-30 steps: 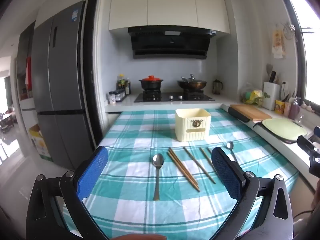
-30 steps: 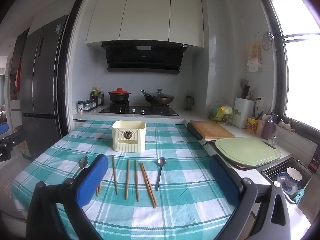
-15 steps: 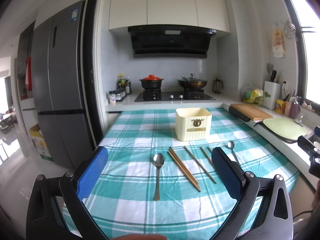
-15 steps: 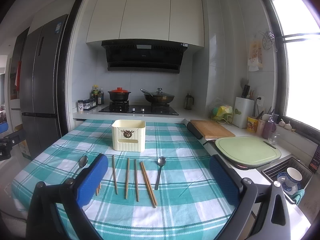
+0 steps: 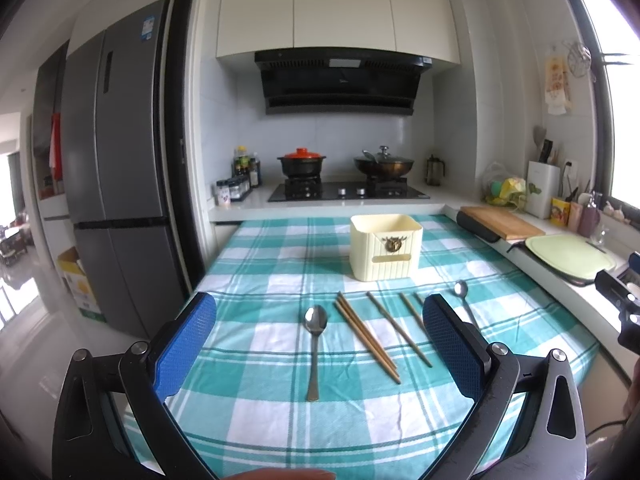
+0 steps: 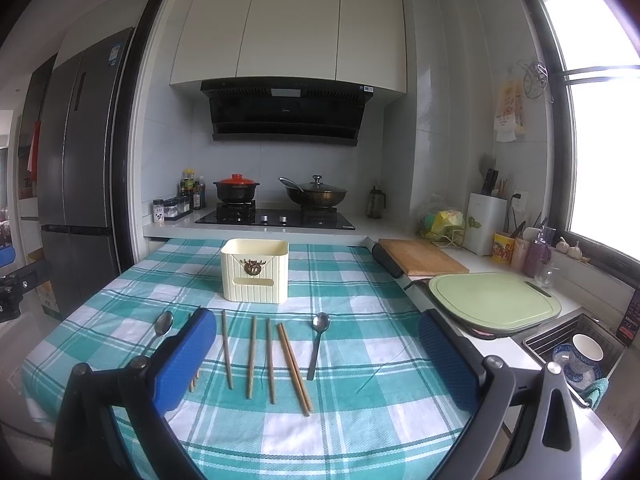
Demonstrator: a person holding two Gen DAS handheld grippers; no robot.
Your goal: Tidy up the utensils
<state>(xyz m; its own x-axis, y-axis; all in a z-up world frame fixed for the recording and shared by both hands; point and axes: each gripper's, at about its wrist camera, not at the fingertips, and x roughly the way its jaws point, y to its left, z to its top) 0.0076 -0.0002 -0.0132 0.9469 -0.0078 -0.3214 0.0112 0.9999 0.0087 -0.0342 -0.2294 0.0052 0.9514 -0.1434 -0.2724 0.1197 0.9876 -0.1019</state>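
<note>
Wooden chopsticks (image 6: 294,365) and steel spoons (image 5: 315,322) lie loose; both grippers' jaws gape wide.

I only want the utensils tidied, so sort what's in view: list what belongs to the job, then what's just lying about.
Job: spoons, chopsticks, cream holder.

Lying about: cutting boards, pots, spice bottles, fridge, cup in the sink.

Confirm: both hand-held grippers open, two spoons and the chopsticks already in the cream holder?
Not in the holder. The right wrist view shows both spoons and the chopsticks lying on the tablecloth in front of the cream holder. Both hand-held grippers are open.
</note>
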